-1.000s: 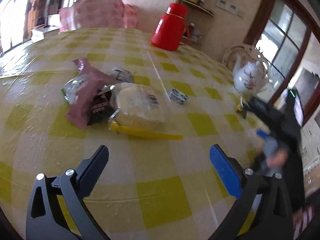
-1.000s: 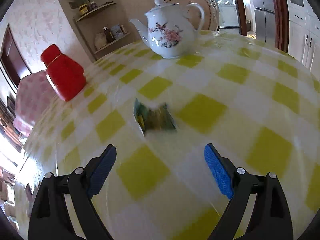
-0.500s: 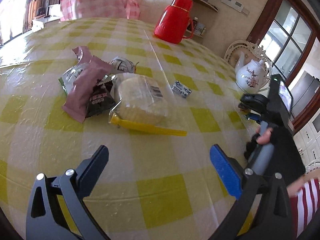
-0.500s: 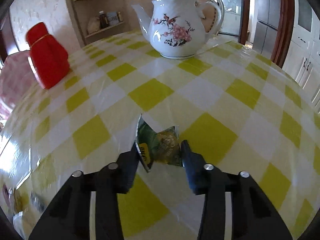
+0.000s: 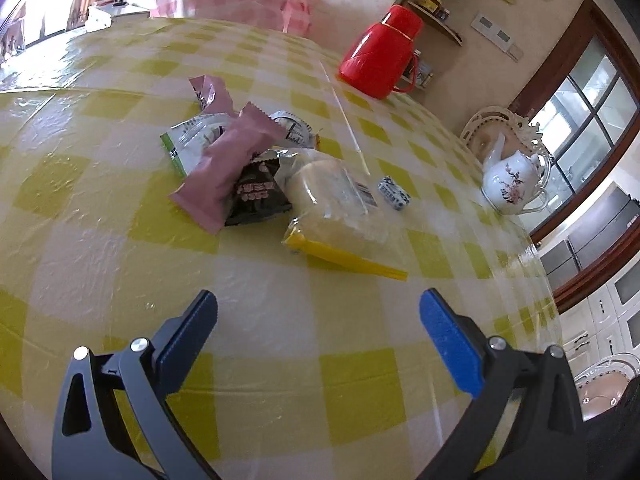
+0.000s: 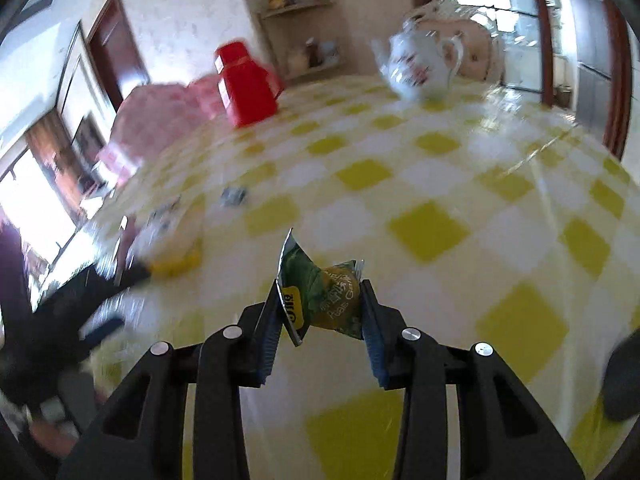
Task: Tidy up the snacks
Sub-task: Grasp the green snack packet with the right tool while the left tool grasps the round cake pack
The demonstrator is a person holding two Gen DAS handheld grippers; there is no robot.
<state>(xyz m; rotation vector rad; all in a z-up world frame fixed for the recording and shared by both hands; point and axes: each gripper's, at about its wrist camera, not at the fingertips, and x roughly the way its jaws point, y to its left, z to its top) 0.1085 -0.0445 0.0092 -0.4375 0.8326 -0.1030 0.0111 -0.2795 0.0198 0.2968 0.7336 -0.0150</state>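
The right gripper (image 6: 320,312) is clenching a small green snack packet (image 6: 320,292) between its two blue pads (image 6: 270,328), and both pads are pressing on the packet's sides. The packet is standing on edge between the fingers, its foil seam sticking up past the left finger, and it is hanging clear above the yellow-and-white checked tablecloth (image 6: 432,236).

The left gripper (image 5: 318,312) is hovering with its jaws released and spread wide, nothing between them, only bare tablecloth (image 5: 276,344) showing in the gap.

Beyond the left gripper's fingers, a pile of snacks is lying on the table. Nearest is a pale cake in a clear wrapper with a yellow edge (image 5: 336,216). Touching it on the left is a black packet (image 5: 258,194), and a pink wrapper (image 5: 228,160) is lying partly over that. Behind them a green-edged clear packet (image 5: 188,140) and a second pink wrapper (image 5: 206,90) are poking out. A small blue-and-white candy (image 5: 394,193) is sitting just beside the cake on the right, apart from the pile.

Farther back, a red thermos jug (image 5: 380,54) is standing upright, and a white flowered teapot (image 5: 514,182) is sitting near the table's right edge. In the right wrist view the pile is showing only as a blur at the left.
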